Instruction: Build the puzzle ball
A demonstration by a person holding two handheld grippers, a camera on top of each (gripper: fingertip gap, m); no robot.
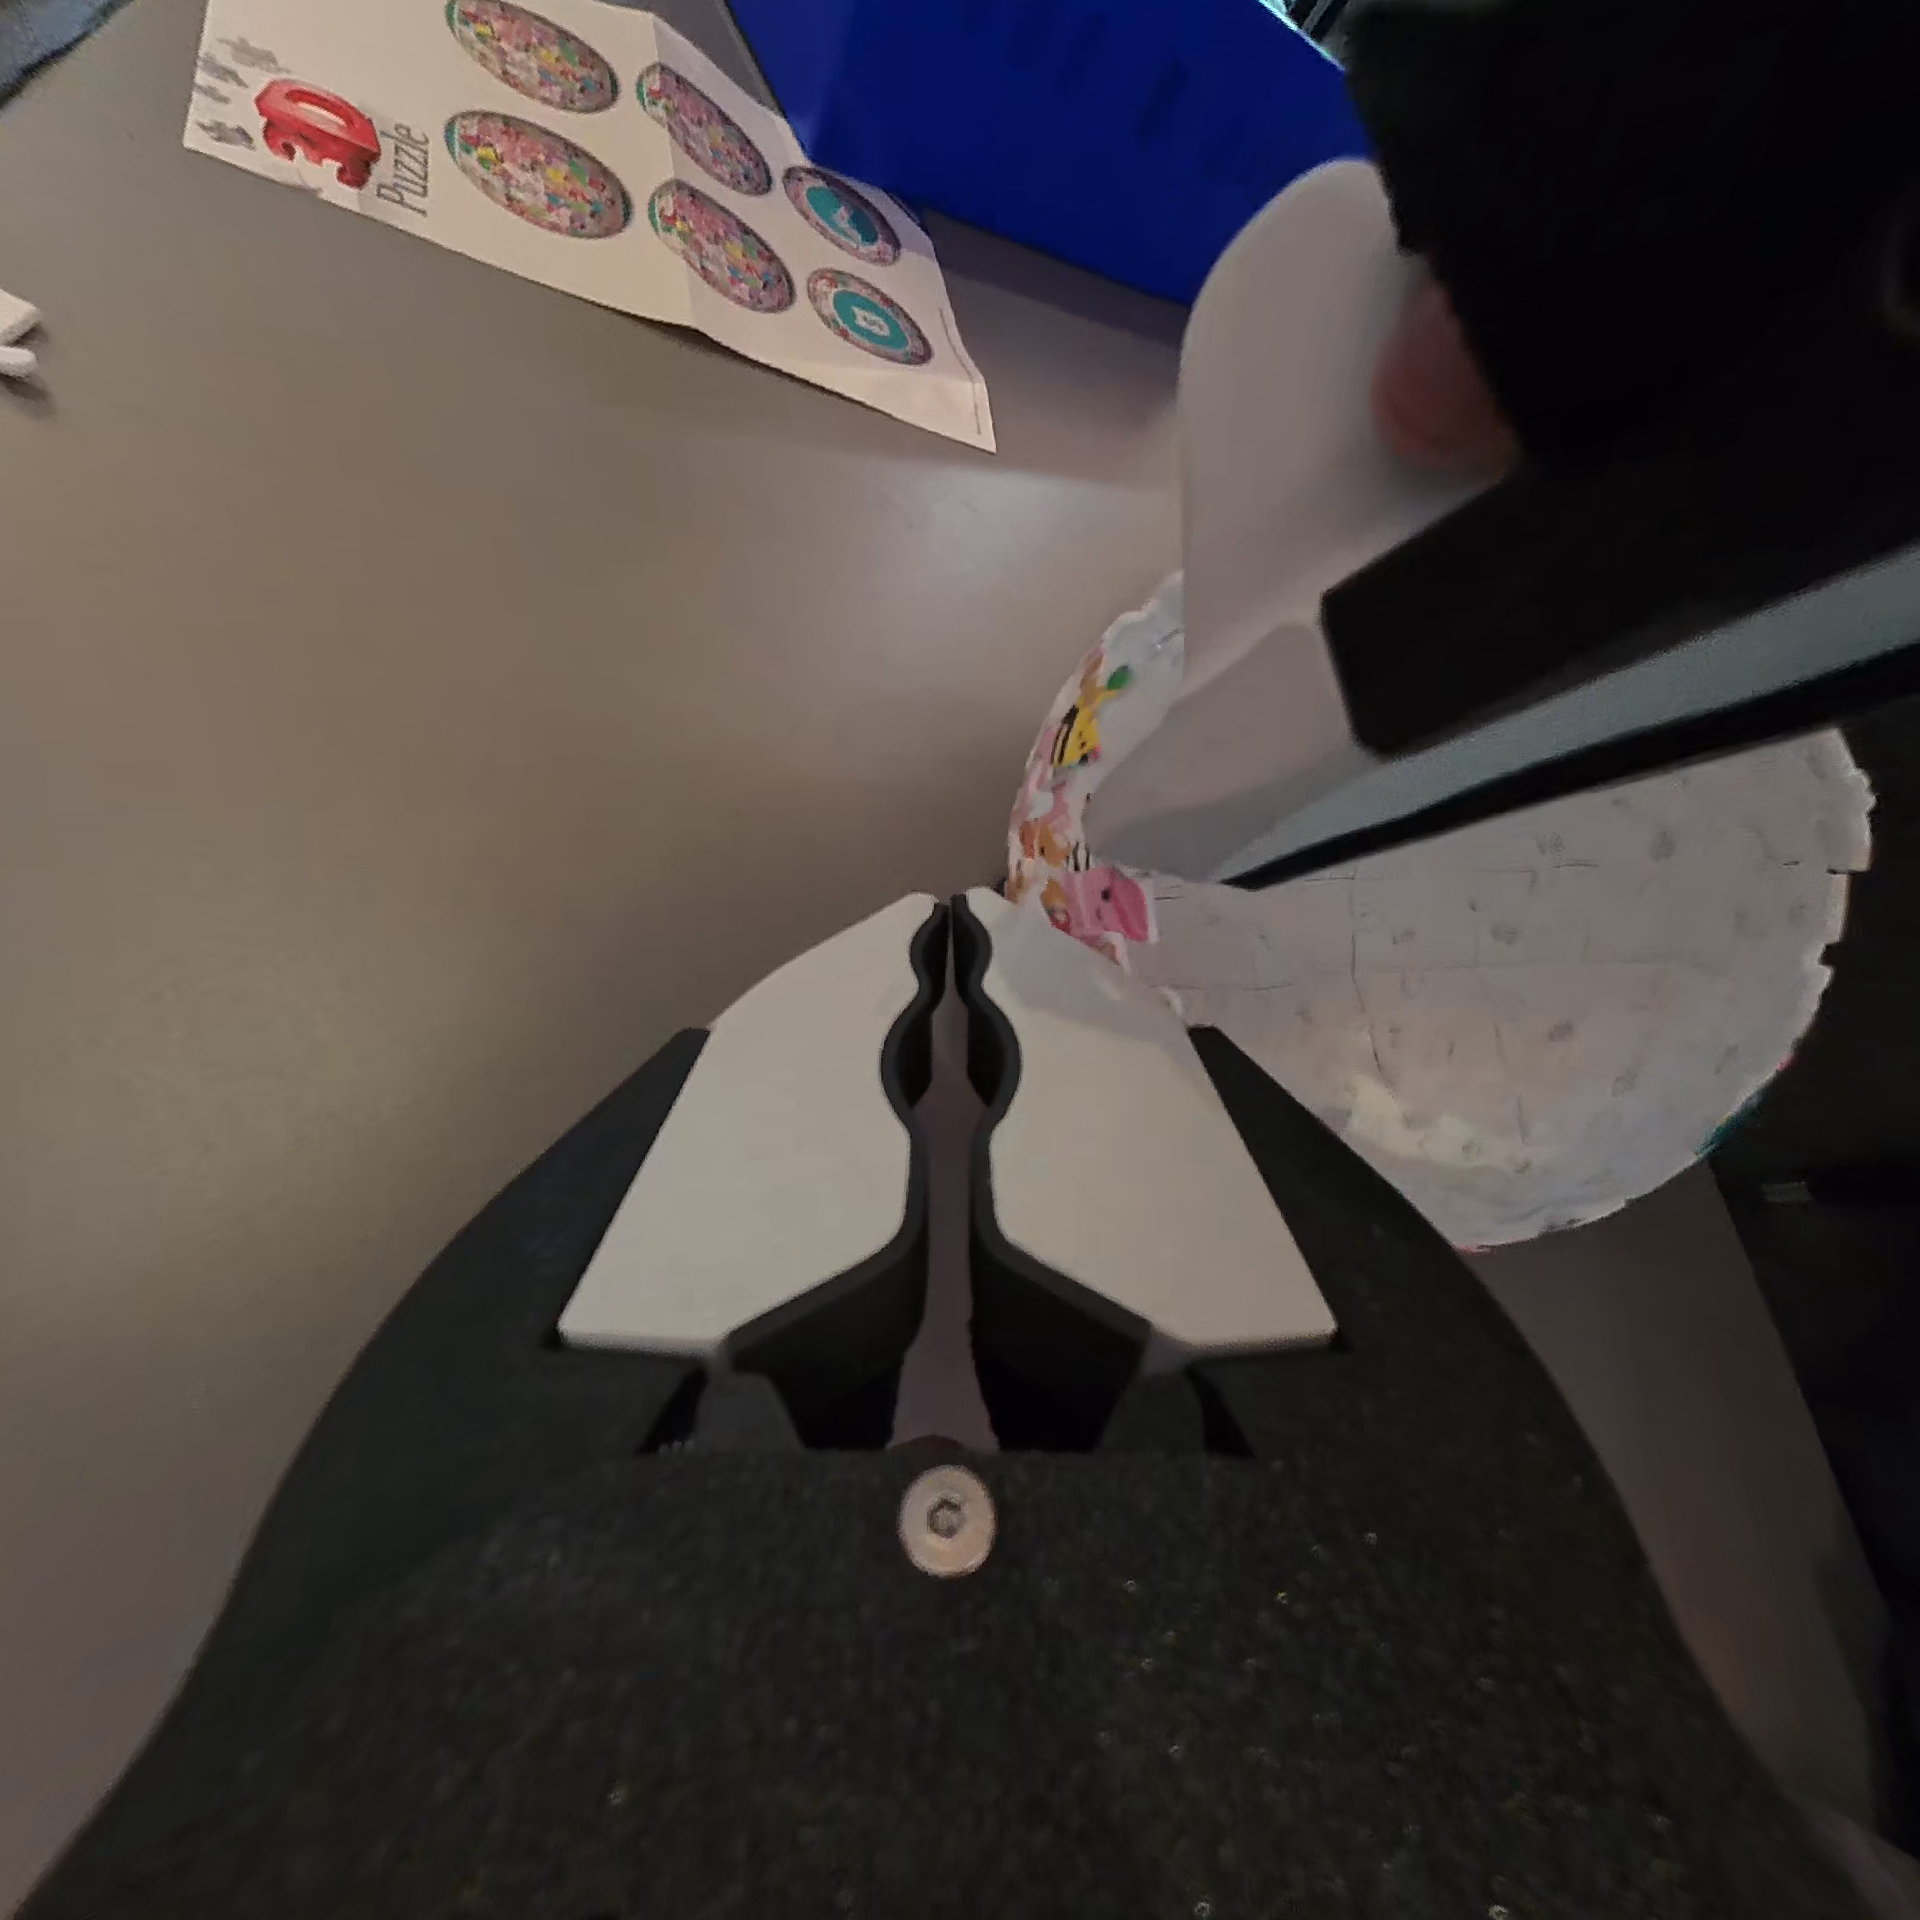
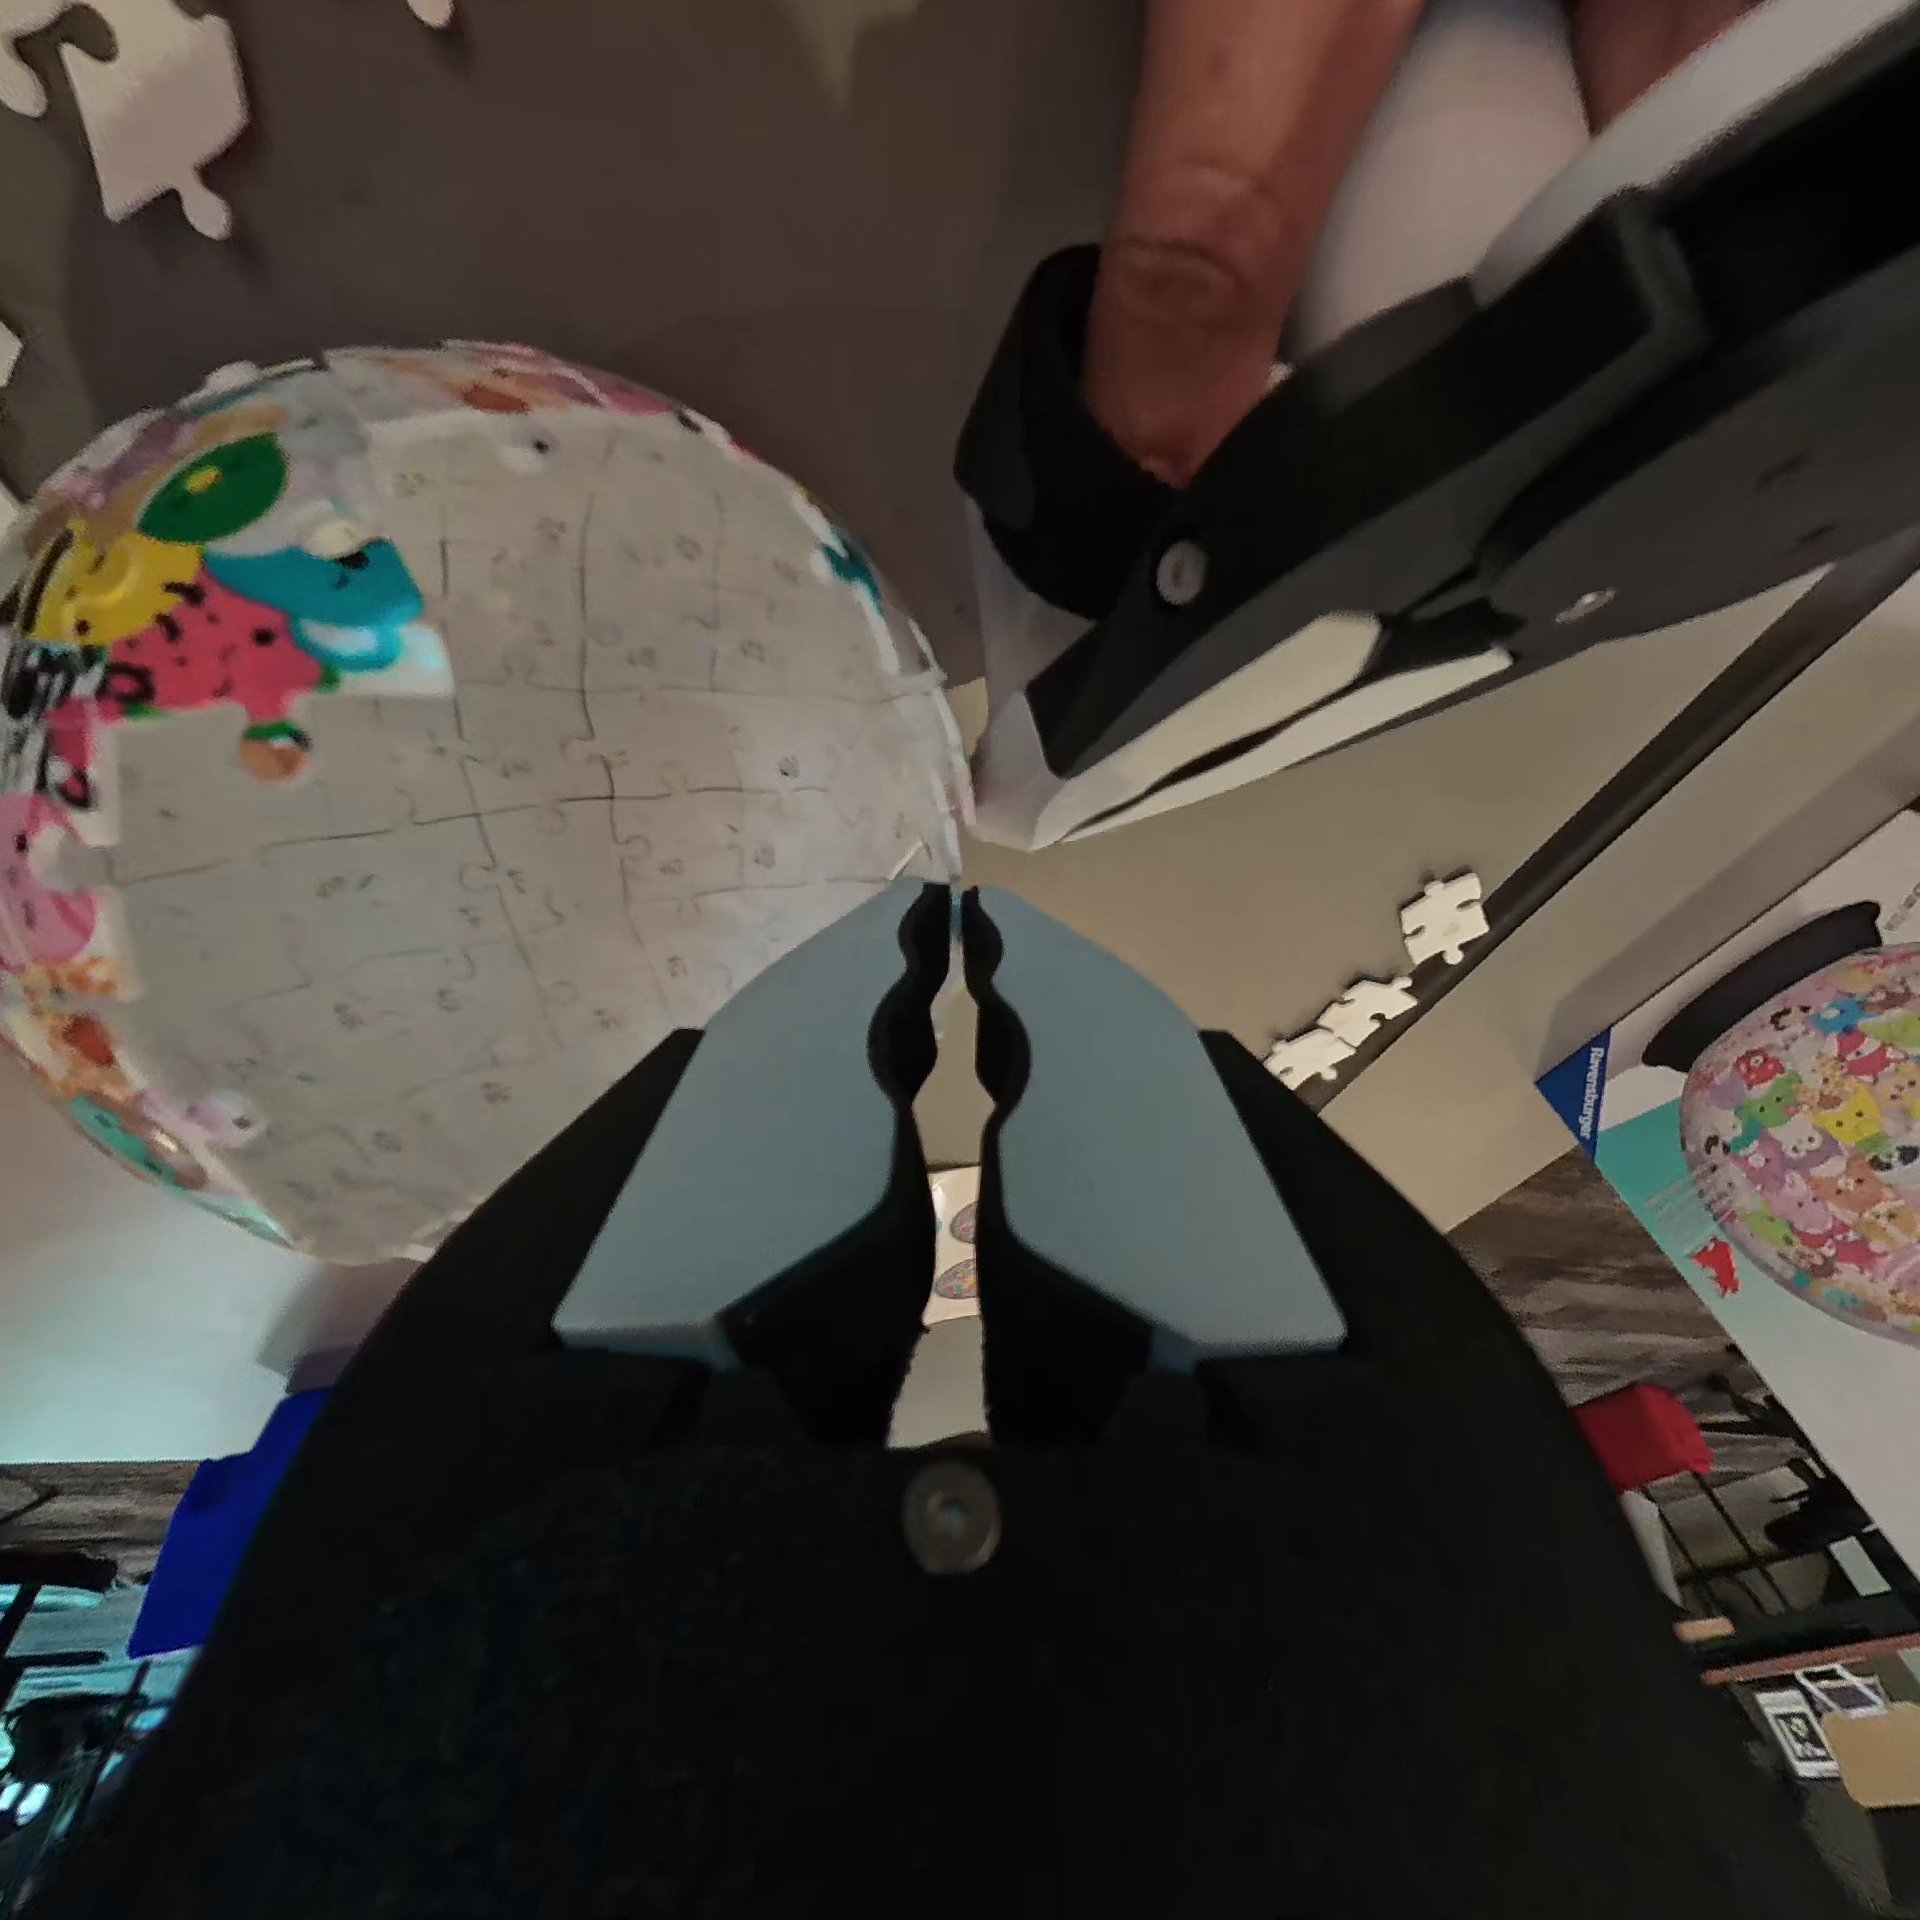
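the half-built puzzle ball [image 2: 499,790] is hanging in the air above the grey surface [image 1: 416,727], its open, jagged rim facing the cameras and showing the white inner side. the left gripper [image 1: 951,906] is pinching that rim with its jaws nearly shut on it; the right gripper [image 2: 954,891] is doing likewise at the same stretch of edge. the two are crowding each other there. an instruction sheet [image 1: 623,197] is lying well apart, by a blue bin [image 1: 1039,114]. loose pieces [image 2: 1439,930] are lying near the surface's edge.
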